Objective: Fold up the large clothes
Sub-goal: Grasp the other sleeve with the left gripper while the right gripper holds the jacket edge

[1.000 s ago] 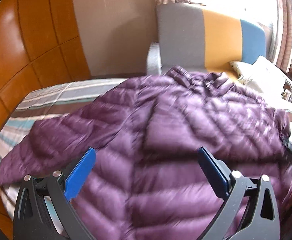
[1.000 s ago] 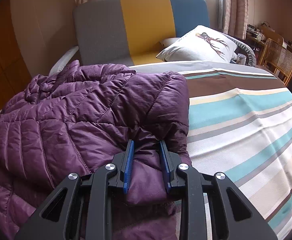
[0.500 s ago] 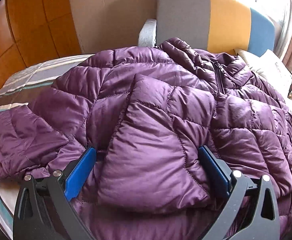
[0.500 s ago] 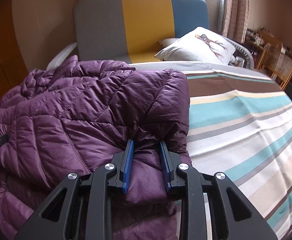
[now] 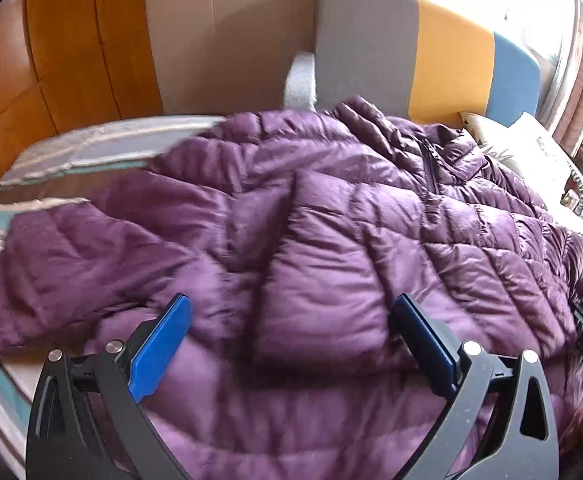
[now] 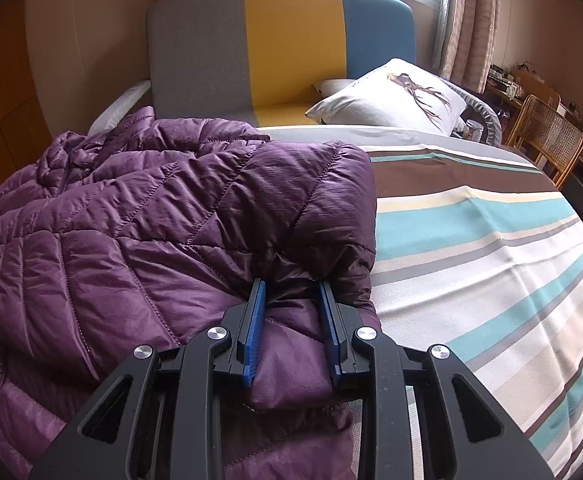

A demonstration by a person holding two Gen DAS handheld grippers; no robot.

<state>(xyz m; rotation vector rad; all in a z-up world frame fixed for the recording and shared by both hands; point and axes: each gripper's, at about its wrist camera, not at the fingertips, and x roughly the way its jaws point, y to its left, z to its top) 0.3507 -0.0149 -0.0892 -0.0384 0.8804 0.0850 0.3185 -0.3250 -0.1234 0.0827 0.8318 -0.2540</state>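
Purple quilted jacket (image 6: 143,220) spread across the striped bed (image 6: 491,248), covering its left half, collar toward the headboard (image 6: 283,40). Right side panel already turned in over the body, by the look of the doubled edge in the right wrist view; left sleeve (image 5: 63,256) lying out sideways on the bedding, not yet brought in. Judged roughly a third done: sleeve and the final halving from hem to collar remaining.

Right tool (image 6: 291,312) clamped on a bunched fold of the jacket near its hem edge, fabric pinched between the blue pads. Left tool (image 5: 291,344) wide apart, hanging over the lower middle of the jacket, nothing between the pads.

Pillow (image 6: 395,100) at the head of the bed, well clear of the jacket. Wicker chair (image 6: 547,136) beside the bed on the far right. Nothing obstructing the fold; only puffy, slippery fill likely to spring back.
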